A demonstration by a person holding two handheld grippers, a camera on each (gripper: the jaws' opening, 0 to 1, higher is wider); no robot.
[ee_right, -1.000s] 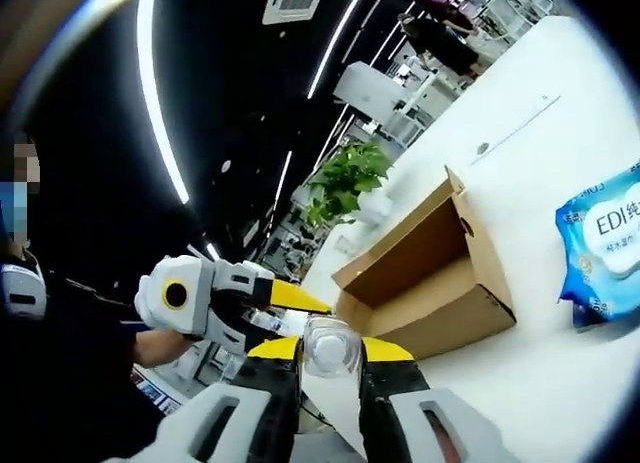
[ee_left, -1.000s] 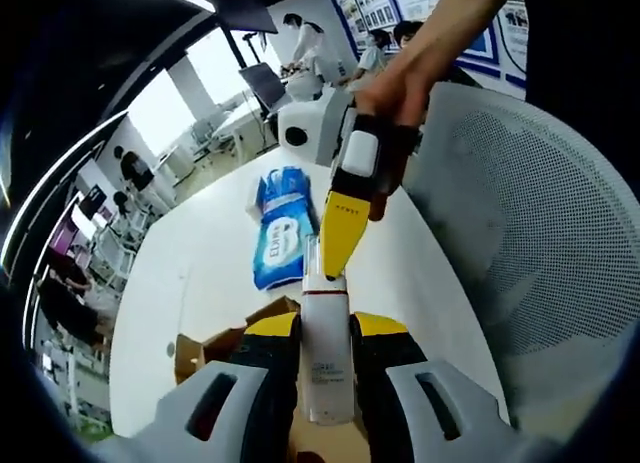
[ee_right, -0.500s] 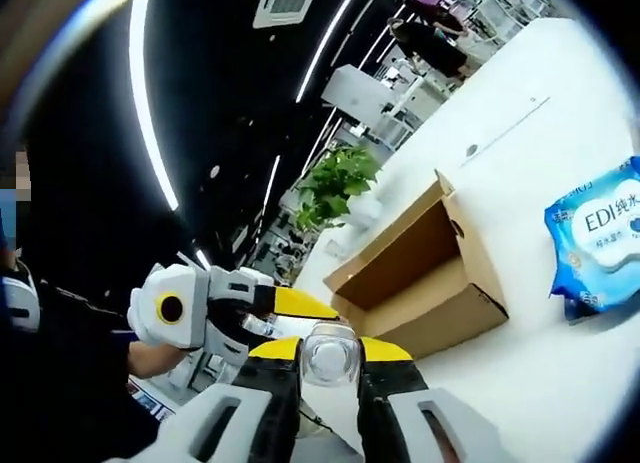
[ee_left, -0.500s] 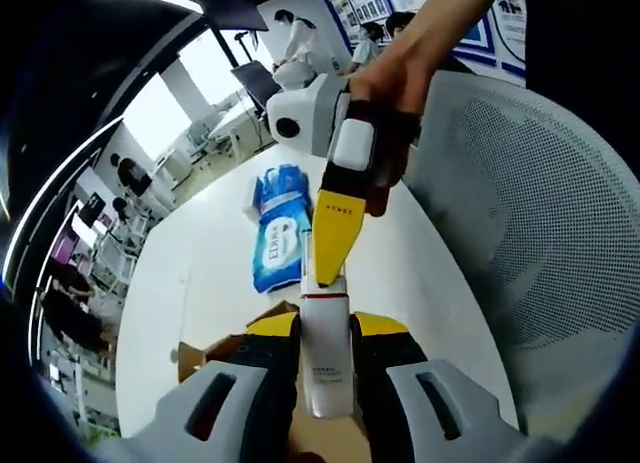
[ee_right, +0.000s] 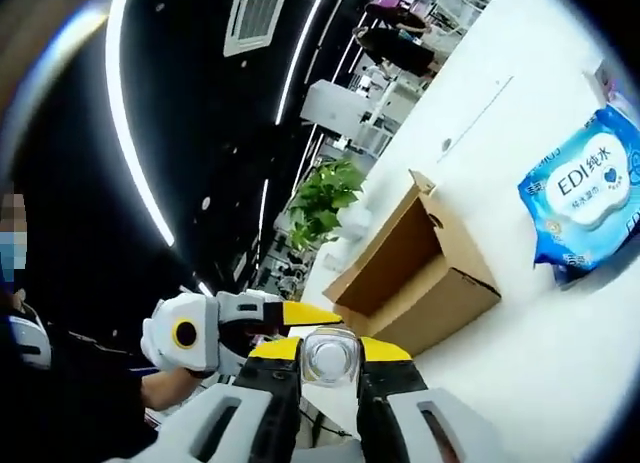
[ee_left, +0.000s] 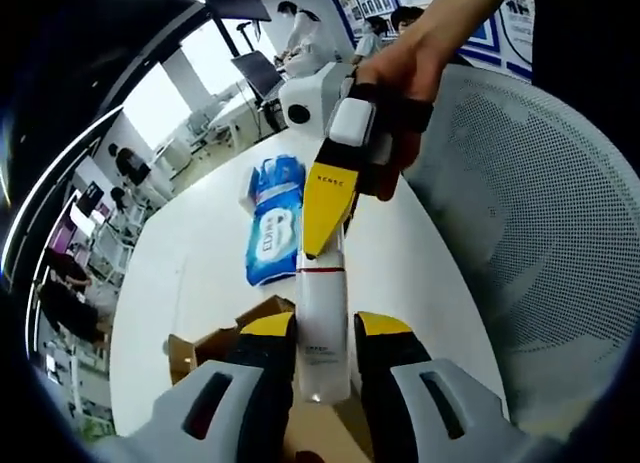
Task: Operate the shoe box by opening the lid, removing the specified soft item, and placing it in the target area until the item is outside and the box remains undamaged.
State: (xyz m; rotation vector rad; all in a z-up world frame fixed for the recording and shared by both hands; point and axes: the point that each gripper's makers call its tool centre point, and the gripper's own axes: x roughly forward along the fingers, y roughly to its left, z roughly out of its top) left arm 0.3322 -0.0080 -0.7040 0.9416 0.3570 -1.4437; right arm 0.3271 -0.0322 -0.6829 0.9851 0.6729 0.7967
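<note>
So we've got both grippers on the white bottle point(ee_left: 322, 328) now: left gripper point(ee_left: 323, 348) clamps its body, right gripper point(ee_right: 329, 368) its clear cap. Over the last second it rises a bit above the open shoe box point(ee_right: 420, 273); blue wipes pack point(ee_right: 583, 193) lies on the surface point(ee_right: 540, 333)

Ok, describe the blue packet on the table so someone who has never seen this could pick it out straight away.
Start from the big white table. The open brown cardboard box sits on it, and the soft blue plastic packet lies flat on the bare tabletop, apart from the box. It is the one blue thing there, with a white label panel printed EDI.
</note>
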